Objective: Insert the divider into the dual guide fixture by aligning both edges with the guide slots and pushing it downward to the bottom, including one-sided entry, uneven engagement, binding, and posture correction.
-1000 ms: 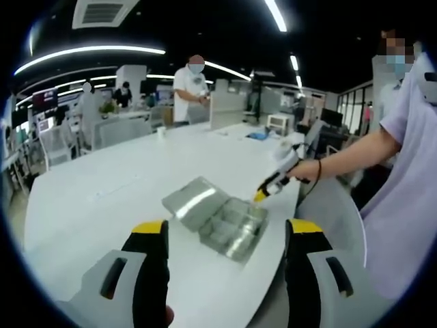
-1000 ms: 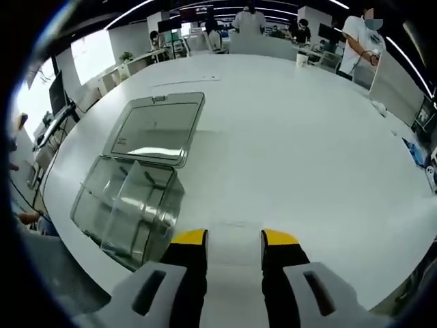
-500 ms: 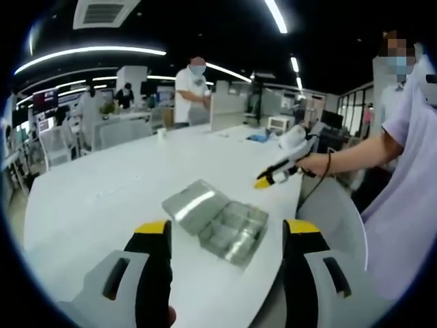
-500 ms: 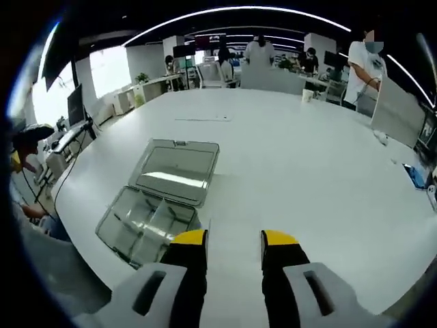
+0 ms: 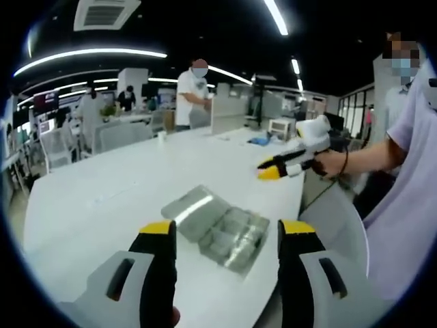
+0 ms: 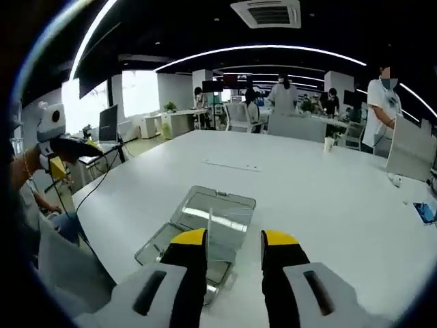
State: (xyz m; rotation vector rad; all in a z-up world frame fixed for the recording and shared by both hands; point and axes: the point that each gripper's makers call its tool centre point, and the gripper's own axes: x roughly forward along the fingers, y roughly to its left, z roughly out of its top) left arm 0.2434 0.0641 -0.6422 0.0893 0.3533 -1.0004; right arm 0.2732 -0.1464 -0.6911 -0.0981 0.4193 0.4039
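Observation:
A clear plastic box, the guide fixture [image 5: 229, 232], lies on the white table [image 5: 102, 191] with its lid [image 5: 191, 205] flipped open. My left gripper [image 5: 227, 232] hovers in front of it, open, with nothing between its fingers. My right gripper [image 5: 268, 171] comes in from the right in a person's hand, raised well above the box. In the right gripper view the fixture [image 6: 205, 236] lies just beyond my right gripper [image 6: 233, 239]. A thin clear divider [image 6: 209, 222] stands upright between its jaws, faint and hard to make out. My left gripper [image 6: 61, 145] shows at the left edge.
The long white table [image 6: 328, 205] stretches far behind the box. A person in a light shirt [image 5: 410, 198] stands at the near table edge. A cup [image 6: 329, 144] and other people [image 5: 191, 96] are at the far end, with desks and chairs beyond.
My right gripper has lifted up and away from the box, and its view has tilted up so the box looks smaller and farther. My left gripper has hardly moved.

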